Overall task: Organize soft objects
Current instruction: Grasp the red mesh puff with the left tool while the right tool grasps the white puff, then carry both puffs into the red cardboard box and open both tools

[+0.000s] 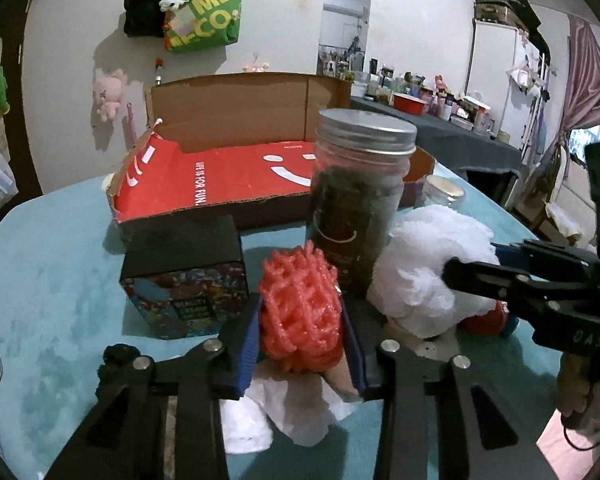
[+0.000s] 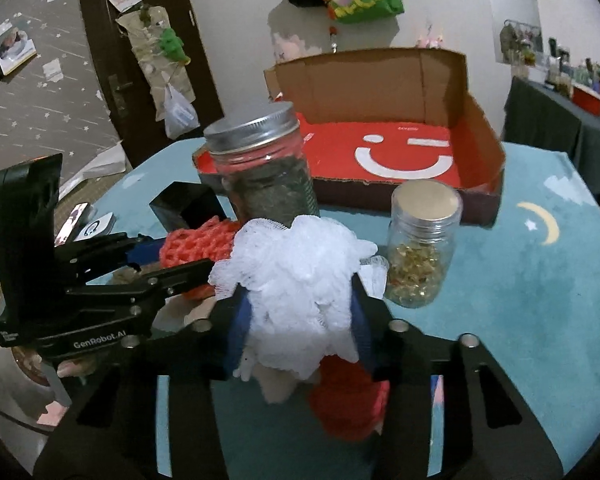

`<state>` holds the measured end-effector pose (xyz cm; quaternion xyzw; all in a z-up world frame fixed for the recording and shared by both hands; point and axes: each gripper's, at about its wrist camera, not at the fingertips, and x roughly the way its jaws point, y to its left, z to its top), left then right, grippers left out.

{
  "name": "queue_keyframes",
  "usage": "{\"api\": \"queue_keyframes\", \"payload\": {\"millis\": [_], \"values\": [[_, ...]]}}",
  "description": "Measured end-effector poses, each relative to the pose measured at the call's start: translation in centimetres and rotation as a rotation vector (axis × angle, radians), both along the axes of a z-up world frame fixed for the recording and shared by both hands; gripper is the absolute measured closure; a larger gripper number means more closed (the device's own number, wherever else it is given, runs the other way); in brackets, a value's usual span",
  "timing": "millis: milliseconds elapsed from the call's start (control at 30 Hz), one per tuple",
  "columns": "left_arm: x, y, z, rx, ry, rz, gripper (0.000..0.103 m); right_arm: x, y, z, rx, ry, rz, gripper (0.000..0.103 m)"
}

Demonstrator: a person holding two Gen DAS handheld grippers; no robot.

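A coral foam net (image 1: pixel 300 308) sits between the blue pads of my left gripper (image 1: pixel 302 340), which is shut on it and squeezes its sides. A white mesh pouf (image 2: pixel 300 280) is pinched by my right gripper (image 2: pixel 300 324), shut on its lower part. The two soft things sit side by side just over the teal table, the pouf (image 1: pixel 420 256) to the right of the net. An open cardboard box with a red smiley floor (image 2: pixel 404 152) lies behind them. A red knitted thing (image 2: pixel 352 400) lies under the pouf, partly hidden.
A tall jar with a metal lid (image 2: pixel 268 172) stands right behind both soft things. A small jar of gold bits (image 2: pixel 420 256) is at the right, a black box (image 1: pixel 184 276) at the left. White tissue (image 1: pixel 284 412) lies beneath the left gripper.
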<state>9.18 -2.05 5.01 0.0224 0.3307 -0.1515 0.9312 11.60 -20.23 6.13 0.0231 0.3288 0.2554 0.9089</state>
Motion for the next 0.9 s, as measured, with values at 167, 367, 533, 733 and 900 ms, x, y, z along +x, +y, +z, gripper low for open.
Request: {"api": "queue_keyframes", "payload": {"millis": [167, 367, 533, 733, 900], "values": [[-0.9, 0.6, 1.3, -0.013, -0.027, 0.003, 0.065, -2.1, 0.1, 1.0, -0.006, -0.061, -0.048, 0.074], [-2.6, 1.3, 3.7, -0.02, -0.075, -0.011, 0.065, -3.9, -0.5, 3.0, 0.019, -0.105, -0.077, 0.074], [-3.1, 2.1, 6.4, -0.006, -0.127, -0.017, 0.065, -5.2, -1.2, 5.2, 0.022, -0.156, -0.094, 0.074], [-0.7, 2.7, 10.2, 0.041, -0.204, -0.048, 0.065, -4.6, -2.1, 8.6, 0.025, -0.222, -0.088, 0.074], [3.8, 2.2, 12.6, 0.1, -0.201, -0.091, 0.065, -1.1, -2.0, 12.2, -0.019, -0.284, -0.057, 0.074]]}}
